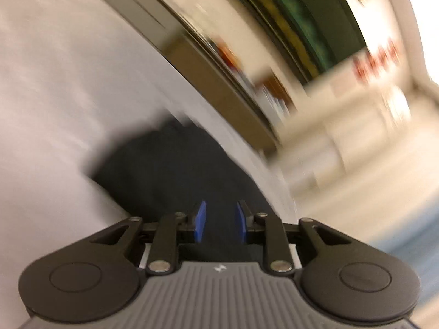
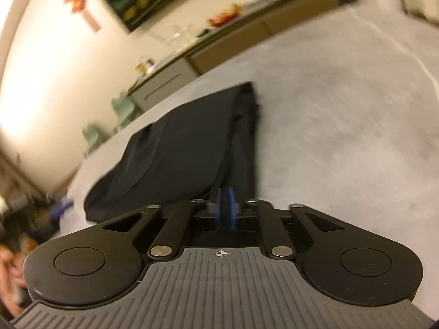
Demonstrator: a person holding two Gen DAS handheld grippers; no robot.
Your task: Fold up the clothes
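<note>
A dark navy garment (image 2: pixel 178 148) lies folded into a long shape on the pale grey bed cover (image 2: pixel 343 123). My right gripper (image 2: pixel 225 208) is at its near end, and its blue pads are almost together with a thin dark fold of the cloth pinched between them. In the left wrist view, which is blurred, the same garment (image 1: pixel 170 164) lies just ahead of my left gripper (image 1: pixel 221 219). Its blue pads stand apart over the cloth and do not press on anything I can see.
The bed cover (image 1: pixel 55 82) spreads wide around the garment. Beyond its far edge runs a low brown sideboard (image 2: pixel 233 41) with glasses and small items on top. Two pale green chairs (image 2: pixel 94 134) stand by the left edge. A person's hand (image 2: pixel 8 274) shows at the lower left.
</note>
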